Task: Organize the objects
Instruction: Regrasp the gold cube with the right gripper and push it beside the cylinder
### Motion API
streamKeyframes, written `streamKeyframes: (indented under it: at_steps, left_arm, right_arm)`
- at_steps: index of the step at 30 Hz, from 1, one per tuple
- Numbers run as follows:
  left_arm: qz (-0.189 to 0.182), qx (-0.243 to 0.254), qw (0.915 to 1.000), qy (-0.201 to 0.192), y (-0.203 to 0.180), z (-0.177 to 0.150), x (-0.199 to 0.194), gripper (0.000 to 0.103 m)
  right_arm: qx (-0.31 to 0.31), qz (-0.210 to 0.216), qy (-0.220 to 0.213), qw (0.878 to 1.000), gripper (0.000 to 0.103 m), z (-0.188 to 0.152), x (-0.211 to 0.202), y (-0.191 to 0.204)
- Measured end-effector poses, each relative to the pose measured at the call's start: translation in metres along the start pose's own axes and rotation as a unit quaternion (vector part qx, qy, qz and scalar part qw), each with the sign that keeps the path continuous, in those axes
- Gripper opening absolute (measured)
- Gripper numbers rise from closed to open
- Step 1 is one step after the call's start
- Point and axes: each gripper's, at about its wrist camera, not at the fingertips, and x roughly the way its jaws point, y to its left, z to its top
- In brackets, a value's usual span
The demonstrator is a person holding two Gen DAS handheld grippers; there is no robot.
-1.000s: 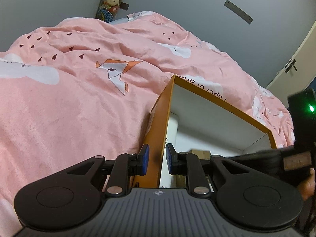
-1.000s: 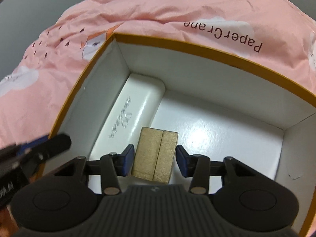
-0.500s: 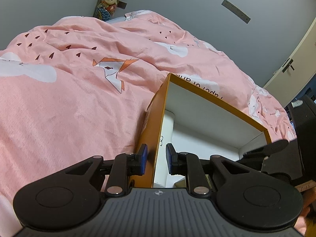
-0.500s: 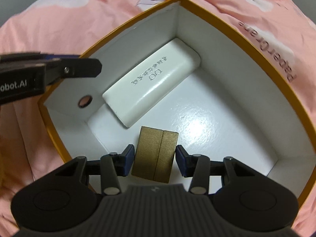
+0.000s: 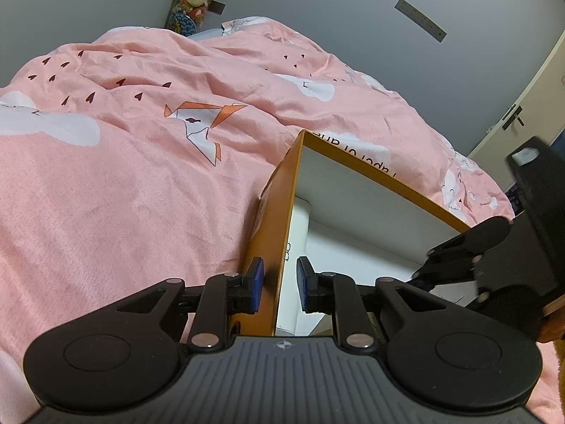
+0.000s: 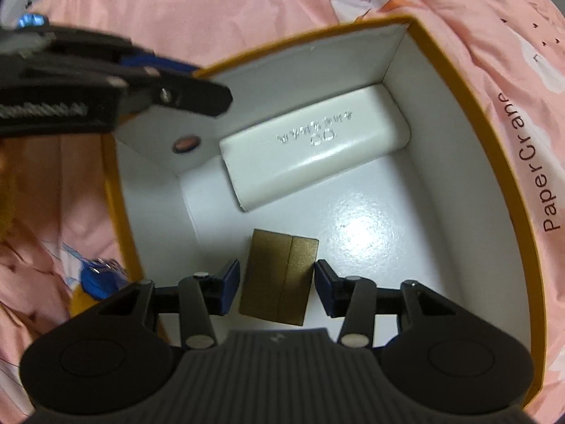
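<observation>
Bedspread (image 5: 141, 183): pink, printed with clouds and paper cranes; it fills the left and middle of my left view and rings the box in my right view.
Box (image 6: 441, 70): orange outside, white inside, open-topped, resting on the bedspread and taking up most of my right view.
White case (image 6: 314, 148): lies flat on the box floor, upper middle of my right view, along the far wall.
Gold block (image 6: 279, 279): on the box floor, lower middle of my right view, just below the white case and apart from it.
My left tongs (image 5: 279, 284): narrowly set, straddling the box's near orange wall; whether the pads press it I cannot tell.
My right tongs (image 6: 275, 288): opening, the gold block between the pads with a gap on each side.
</observation>
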Motion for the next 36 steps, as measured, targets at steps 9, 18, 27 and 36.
streamKeyframes:
  at_steps: [9,18,27,36]
  left_arm:
    - [-0.004,-0.004,1.0000,-0.001,0.001,0.001,0.000,0.022]
    - [-0.005,-0.005,1.0000,0.000,0.001,0.002,0.001,0.022]
    - [-0.006,-0.005,1.0000,0.001,0.000,0.002,0.002,0.022]
    - [-0.006,-0.002,1.0000,0.001,-0.001,0.002,0.002,0.022]
  right_arm:
    - [0.203,-0.019,-0.075,0.976,0.031,-0.002,-0.008,-0.042]
    - [0.211,0.011,-0.040,0.977,0.022,-0.012,0.034,-0.047]
    - [0.161,0.077,-0.024,0.984,0.022,-0.003,0.050,-0.022]
    - [0.251,0.028,-0.064,0.966,0.023,-0.028,0.015,-0.033]
